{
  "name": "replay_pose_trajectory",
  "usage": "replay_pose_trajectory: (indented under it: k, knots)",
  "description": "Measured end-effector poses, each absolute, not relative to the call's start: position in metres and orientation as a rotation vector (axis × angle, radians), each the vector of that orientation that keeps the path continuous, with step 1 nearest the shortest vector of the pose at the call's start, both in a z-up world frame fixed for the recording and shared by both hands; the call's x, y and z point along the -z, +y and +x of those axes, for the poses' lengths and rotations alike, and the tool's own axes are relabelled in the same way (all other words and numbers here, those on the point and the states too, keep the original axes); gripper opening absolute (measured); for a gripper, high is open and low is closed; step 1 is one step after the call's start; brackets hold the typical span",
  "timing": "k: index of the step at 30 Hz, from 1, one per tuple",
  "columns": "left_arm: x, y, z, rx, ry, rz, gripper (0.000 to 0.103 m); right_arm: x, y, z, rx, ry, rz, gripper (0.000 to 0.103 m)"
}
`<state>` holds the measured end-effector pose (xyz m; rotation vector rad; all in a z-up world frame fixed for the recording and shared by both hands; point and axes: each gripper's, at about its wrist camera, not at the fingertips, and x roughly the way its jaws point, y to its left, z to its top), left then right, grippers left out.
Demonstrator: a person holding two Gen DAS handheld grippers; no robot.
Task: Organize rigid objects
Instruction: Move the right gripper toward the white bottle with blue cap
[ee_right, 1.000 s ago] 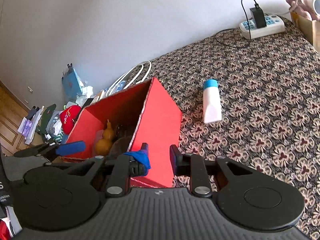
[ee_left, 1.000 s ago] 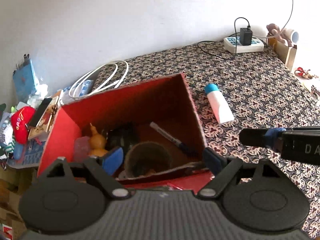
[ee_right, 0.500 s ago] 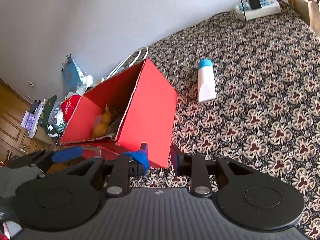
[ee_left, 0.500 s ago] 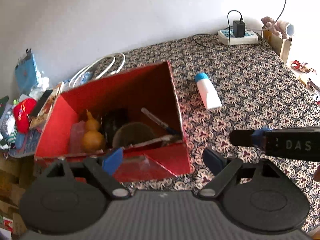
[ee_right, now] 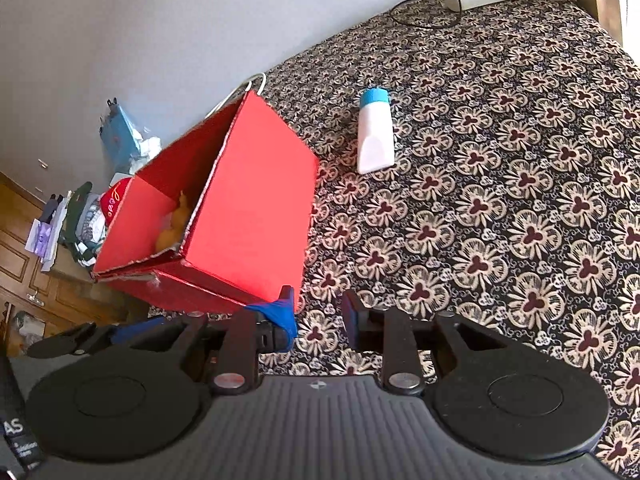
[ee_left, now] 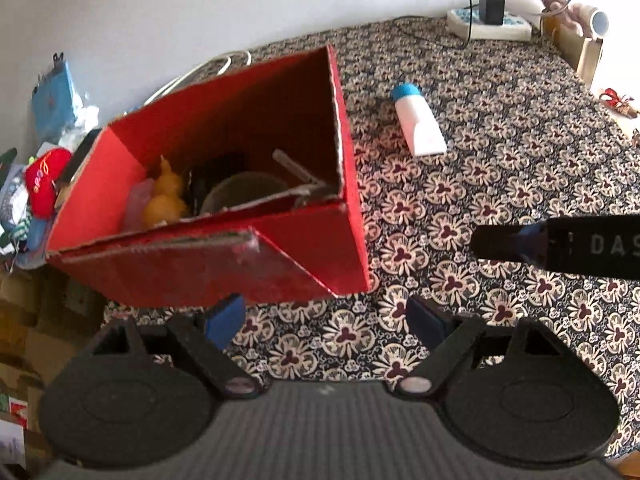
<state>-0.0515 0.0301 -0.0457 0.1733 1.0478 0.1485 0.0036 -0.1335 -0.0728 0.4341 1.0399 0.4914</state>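
A red cardboard box (ee_left: 320, 248) stands on the patterned tablecloth; it also shows in the right wrist view (ee_right: 248, 216). It holds a yellow gourd (ee_left: 166, 196), a brown cup (ee_left: 244, 192), a pen (ee_left: 300, 170) and dark items. A white bottle with a blue cap (ee_left: 418, 124) lies to the right of the box, also in the right wrist view (ee_right: 374, 136). My left gripper (ee_left: 324, 320) is open and empty just in front of the box. My right gripper (ee_right: 316, 314) is open and empty at the box's near right corner.
A white power strip with a plugged charger (ee_left: 490, 26) lies at the far edge. White cable coils (ee_left: 216, 66) lie behind the box. Clutter with a red plush (ee_left: 42, 184) sits at the left. A wooden item (ee_left: 582, 46) stands at the far right.
Both grippers have pulled back from the box toward the near side. The left fingers, earlier over the box's opening, are now outside it. The box and bottle stay put.
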Motion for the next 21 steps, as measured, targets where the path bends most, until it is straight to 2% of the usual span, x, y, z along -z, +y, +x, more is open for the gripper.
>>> replay_pose_trajectory:
  k: [21]
  knots:
    - [0.078,0.013,-0.039,-0.155,1.135,0.174,0.087,0.096,-0.154,-0.004,-0.466,1.136,0.433,0.01]
